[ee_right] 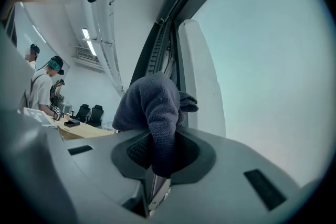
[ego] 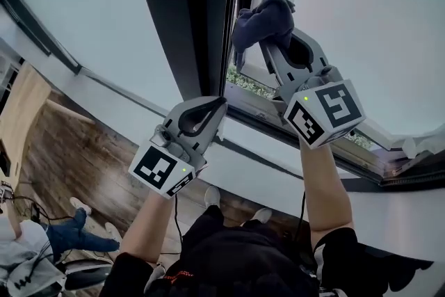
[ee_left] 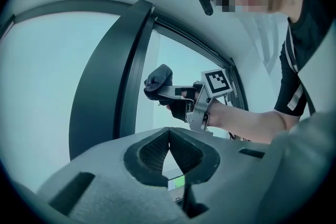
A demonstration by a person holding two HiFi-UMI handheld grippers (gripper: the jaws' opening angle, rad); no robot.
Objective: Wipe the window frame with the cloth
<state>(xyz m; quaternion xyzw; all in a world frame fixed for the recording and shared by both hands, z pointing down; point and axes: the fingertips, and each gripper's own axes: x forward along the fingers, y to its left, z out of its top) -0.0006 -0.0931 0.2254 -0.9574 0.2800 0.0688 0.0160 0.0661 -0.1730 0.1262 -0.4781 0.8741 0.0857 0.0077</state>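
The right gripper [ego: 272,45] pinches a dark grey cloth [ego: 264,17] between its jaws. The bunched fabric hides their tips just beside the window frame [ego: 184,17]; whether it touches the frame cannot be made out. The left gripper [ego: 219,104], lower beside the frame, has its jaws pressed together, empty.

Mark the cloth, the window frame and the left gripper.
cloth [ego: 265,19], head view, middle of the bunched fabric.
window frame [ego: 184,17], head view, dark upright post.
left gripper [ego: 220,105], head view, tips of its closed jaws.
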